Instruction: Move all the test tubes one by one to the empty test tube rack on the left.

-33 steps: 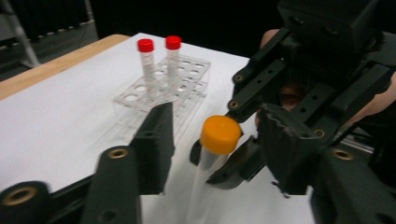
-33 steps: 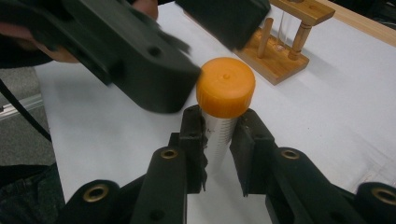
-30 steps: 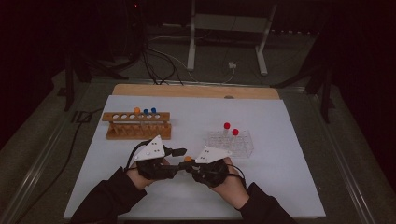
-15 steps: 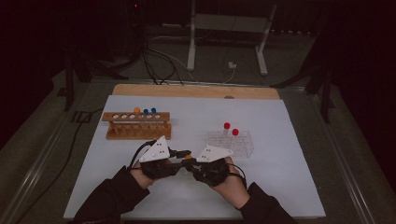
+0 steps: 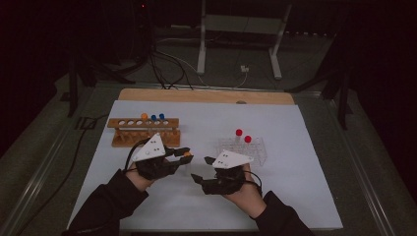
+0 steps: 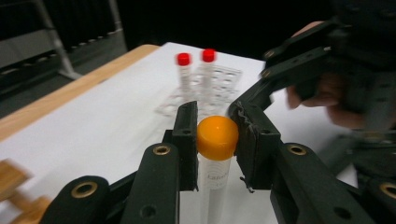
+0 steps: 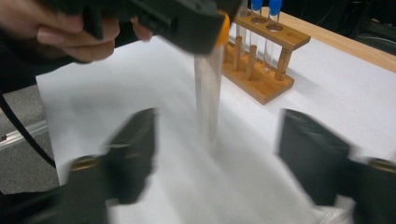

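Orange-capped tube (image 6: 216,154) hung upright near the wooden rack (image 5: 145,132), clamped at its cap by the left gripper (image 6: 215,140); the right gripper (image 7: 217,154) had just been opening, nothing between its jaws; handover looked done; next, a rack hole.

Clear orange-capped tube (image 6: 215,158), seemingly upright, cap pinched between left claw (image 6: 215,140) pads, above the white mat.

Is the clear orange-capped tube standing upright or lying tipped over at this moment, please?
Upright: the clear orange-capped tube hangs vertically, cap uppermost, with the left gripper shut on its cap; the right gripper view shows its body straight above the white sheet.
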Available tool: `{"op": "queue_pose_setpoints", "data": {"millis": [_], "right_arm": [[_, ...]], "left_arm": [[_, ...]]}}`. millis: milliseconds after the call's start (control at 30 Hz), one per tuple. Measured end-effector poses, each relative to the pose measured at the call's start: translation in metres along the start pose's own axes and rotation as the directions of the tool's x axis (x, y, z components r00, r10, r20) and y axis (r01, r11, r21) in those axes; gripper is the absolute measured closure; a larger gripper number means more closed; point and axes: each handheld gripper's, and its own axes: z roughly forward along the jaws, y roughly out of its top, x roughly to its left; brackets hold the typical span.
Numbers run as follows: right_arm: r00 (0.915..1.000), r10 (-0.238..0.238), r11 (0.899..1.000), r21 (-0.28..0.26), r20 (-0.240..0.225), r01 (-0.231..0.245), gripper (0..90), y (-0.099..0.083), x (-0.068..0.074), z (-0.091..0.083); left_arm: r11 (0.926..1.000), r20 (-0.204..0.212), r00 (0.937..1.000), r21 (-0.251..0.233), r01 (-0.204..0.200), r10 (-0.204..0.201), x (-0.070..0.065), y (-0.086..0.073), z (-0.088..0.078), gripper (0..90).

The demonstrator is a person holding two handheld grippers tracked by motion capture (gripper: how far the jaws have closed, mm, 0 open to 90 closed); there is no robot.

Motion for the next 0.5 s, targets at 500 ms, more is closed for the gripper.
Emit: {"op": "queue_pose_setpoints", "data": {"millis": [500], "right_arm": [[0.9995, 0.004, 1.000, -0.028, -0.032, -0.005, 0.0, 0.001, -0.002, -0.005]], "left_arm": [[0.9979, -0.225, 0.9737, -0.061, 0.022, -0.035, 0.049, 0.010, -0.051, 72.0]]}}
